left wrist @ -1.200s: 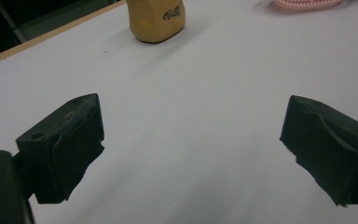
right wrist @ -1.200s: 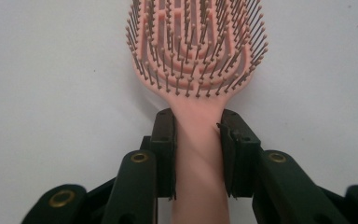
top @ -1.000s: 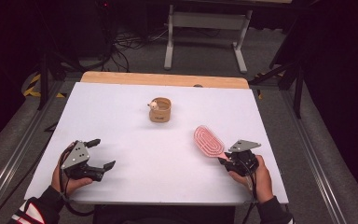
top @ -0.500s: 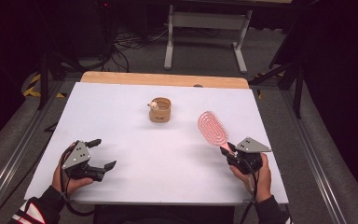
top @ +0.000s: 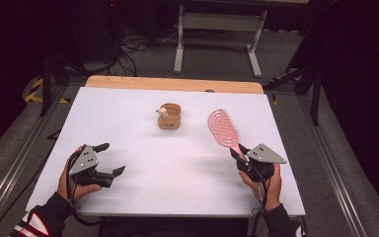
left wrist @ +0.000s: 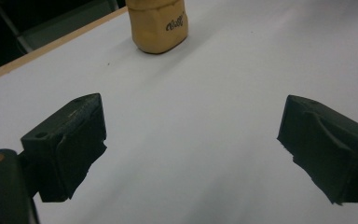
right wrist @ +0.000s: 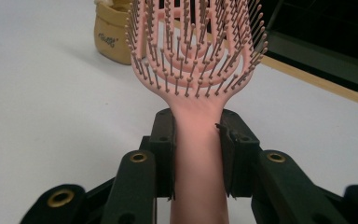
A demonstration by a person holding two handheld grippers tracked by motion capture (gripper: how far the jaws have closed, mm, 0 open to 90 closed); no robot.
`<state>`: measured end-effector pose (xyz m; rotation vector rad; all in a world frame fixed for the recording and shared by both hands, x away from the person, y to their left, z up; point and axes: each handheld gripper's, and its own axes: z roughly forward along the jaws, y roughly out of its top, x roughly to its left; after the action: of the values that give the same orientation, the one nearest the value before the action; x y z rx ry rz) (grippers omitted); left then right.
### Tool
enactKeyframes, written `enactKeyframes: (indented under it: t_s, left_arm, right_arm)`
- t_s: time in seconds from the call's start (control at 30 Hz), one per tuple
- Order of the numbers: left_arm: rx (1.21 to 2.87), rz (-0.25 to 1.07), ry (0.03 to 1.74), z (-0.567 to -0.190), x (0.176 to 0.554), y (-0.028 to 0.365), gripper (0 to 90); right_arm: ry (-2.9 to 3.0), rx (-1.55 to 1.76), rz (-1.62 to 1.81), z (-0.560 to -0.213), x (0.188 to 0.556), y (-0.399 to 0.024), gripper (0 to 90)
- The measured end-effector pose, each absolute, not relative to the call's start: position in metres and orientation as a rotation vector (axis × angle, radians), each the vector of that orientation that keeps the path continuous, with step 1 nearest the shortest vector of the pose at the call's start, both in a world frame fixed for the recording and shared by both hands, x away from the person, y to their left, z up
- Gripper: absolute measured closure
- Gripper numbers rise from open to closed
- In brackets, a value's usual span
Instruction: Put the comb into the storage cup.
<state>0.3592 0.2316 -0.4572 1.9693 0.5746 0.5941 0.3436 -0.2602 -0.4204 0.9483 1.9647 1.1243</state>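
Pink hairbrush [right wrist: 198, 60] clamped by its handle in the right tongs [right wrist: 196, 154].
Left tongs [left wrist: 191, 149] gaped wide, gripping nothing, over the worktop [top: 138, 123].

Table [top: 143, 103]: cup [top: 170, 116] stands on it near centre, toward the far edge. Hairbrush [top: 223, 128] to the right of the cup, apart from it, head pointing to the far side, handle toward the near edge in the right gripper [top: 241, 157]. Left gripper [top: 109, 159] at near left, well apart from cup; bare tabletop between its jaws.
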Motion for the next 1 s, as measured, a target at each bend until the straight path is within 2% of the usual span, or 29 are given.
enactKeyframes:
  t_s: [0.17, 0.4, 1.0]
  left_arm:
    - [1.963, 0.576, 0.576, -0.450, 0.373, 0.222, 8.8]
    - [1.919, 0.542, 0.536, -0.431, 0.391, 0.196, 14.9]
    - [1.767, 0.288, 0.469, -0.403, 0.402, 0.130, 14.1]
  right_arm:
    - [1.934, 0.938, 1.138, -0.422, 0.349, -0.253, 69.7]
    - [1.909, 0.882, 1.159, -0.420, 0.360, -0.231, 69.7]
    - [1.895, 0.744, 1.222, -0.423, 0.362, -0.167, 69.7]
